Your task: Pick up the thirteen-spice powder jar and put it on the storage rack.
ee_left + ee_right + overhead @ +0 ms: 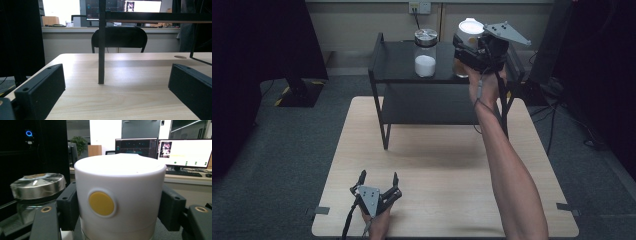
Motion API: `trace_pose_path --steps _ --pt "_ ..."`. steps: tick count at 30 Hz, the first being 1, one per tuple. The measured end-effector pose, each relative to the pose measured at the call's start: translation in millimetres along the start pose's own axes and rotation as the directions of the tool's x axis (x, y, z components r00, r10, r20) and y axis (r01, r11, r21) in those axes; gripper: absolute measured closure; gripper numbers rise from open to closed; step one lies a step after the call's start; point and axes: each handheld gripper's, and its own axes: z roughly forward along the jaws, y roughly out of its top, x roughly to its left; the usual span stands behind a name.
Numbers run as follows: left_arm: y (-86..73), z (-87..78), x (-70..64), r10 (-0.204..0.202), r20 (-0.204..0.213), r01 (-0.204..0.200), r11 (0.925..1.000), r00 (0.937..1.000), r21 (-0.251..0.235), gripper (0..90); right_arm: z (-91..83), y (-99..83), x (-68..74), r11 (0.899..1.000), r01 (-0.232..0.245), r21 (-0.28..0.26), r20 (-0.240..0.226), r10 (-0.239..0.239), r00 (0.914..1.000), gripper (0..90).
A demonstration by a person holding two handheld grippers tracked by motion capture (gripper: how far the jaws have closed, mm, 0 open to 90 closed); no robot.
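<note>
A jar with a white lid (470, 27) is at the right of the black shelf's (397, 60) top, and my right gripper (463, 50) is shut on it from the right. In the right gripper view the white lid (120, 177) with a yellow dot sits between both jaws, which press its sides. I cannot tell whether the jar rests on the shelf. A glass jar with a metal lid (425, 52), holding white powder, stands to its left (37, 186). My left gripper (378, 176) rests open on the wooden table (437, 165) near the front edge, holding nothing (116, 92).
The shelf's front left leg (101, 50) stands on the table ahead of the left gripper. A black chair (119, 37) and desks with monitors (186, 152) lie beyond the table. Dark equipment stands on the carpet at both sides.
</note>
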Motion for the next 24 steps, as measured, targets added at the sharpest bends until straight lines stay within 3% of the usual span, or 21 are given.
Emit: trace_pose_path --steps 3,8,19,23,24 --pt "0.2 -0.1 0.2 0.002 0.0 -0.002 1.0 1.0 0.001 0.3 5.2 -0.4 -0.5 1.0 -0.01 0.009 0.001 0.01 1.0 29.9" --pt "0.1 -0.1 0.4 0.002 0.001 -0.002 1.0 1.0 0.001 0.3 7.5 -4.6 3.1 1.0 0.021 -0.003 0.0 -0.021 0.9998 29.8" --pt "0.1 -0.1 0.3 0.001 0.001 -0.001 1.0 1.0 0.001 0.3 8.1 -6.3 -2.2 1.0 -0.007 -0.007 -0.018 0.007 0.9998 28.7" --pt "0.1 -0.1 0.3 0.001 0.002 -0.001 1.0 1.0 0.001 0.3 8.9 -5.3 -4.7 0.999 -0.047 0.005 -0.033 0.047 0.9983 12.5" --pt "0.1 -0.1 0.4 0.001 0.002 -0.001 1.0 1.0 0.001 0.3 8.4 -5.5 -1.0 0.999 -0.041 0.002 -0.014 0.041 0.9991 8.7"
